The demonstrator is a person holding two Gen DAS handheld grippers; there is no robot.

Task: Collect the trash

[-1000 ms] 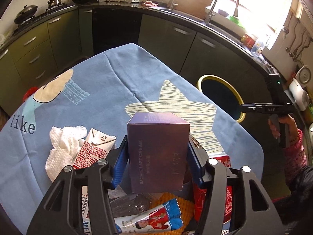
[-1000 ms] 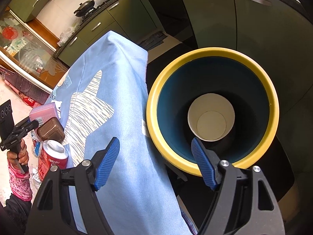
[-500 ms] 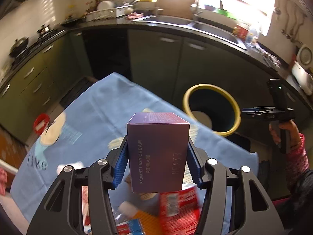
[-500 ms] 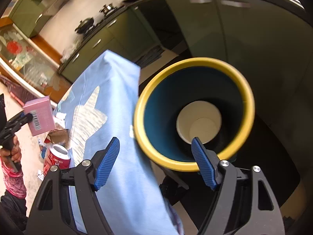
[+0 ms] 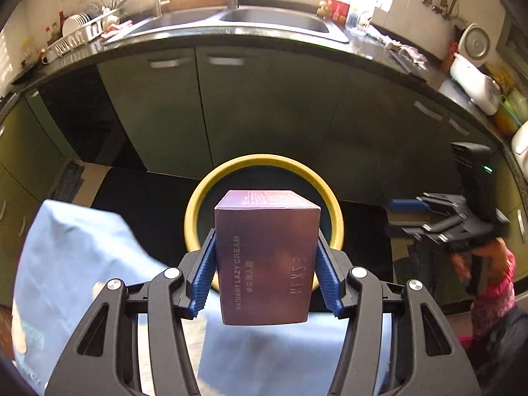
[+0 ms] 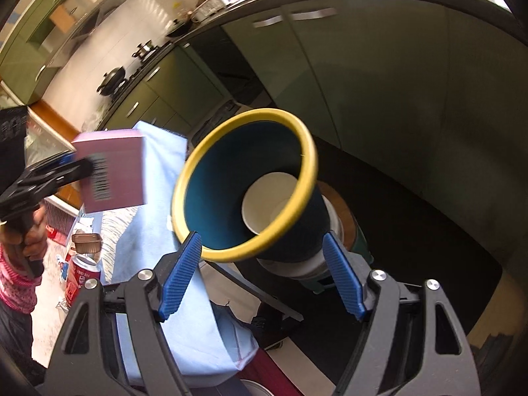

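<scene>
Now the desk [image 5: 76, 264] under its blue cloth sits beside the yellow-rimmed bin [image 6: 244, 181], a white paper cup [image 6: 269, 201] lying at the bin's bottom. The left gripper [image 5: 265, 264] pinches the purple cream box [image 5: 265, 257] upright, held in the air in front of the bin's mouth. The right gripper [image 6: 262, 277] hangs spread wide, empty, near the bin.

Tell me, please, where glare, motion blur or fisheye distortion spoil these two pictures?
Left wrist view: the window above the sink is blown out white, the blue tablecloth smears, the purple box stays sharp. Right wrist view: the box's barcode streaks, cabinet handles blur, the countertop bows, and the yellow-rimmed bin looks stretched.
</scene>
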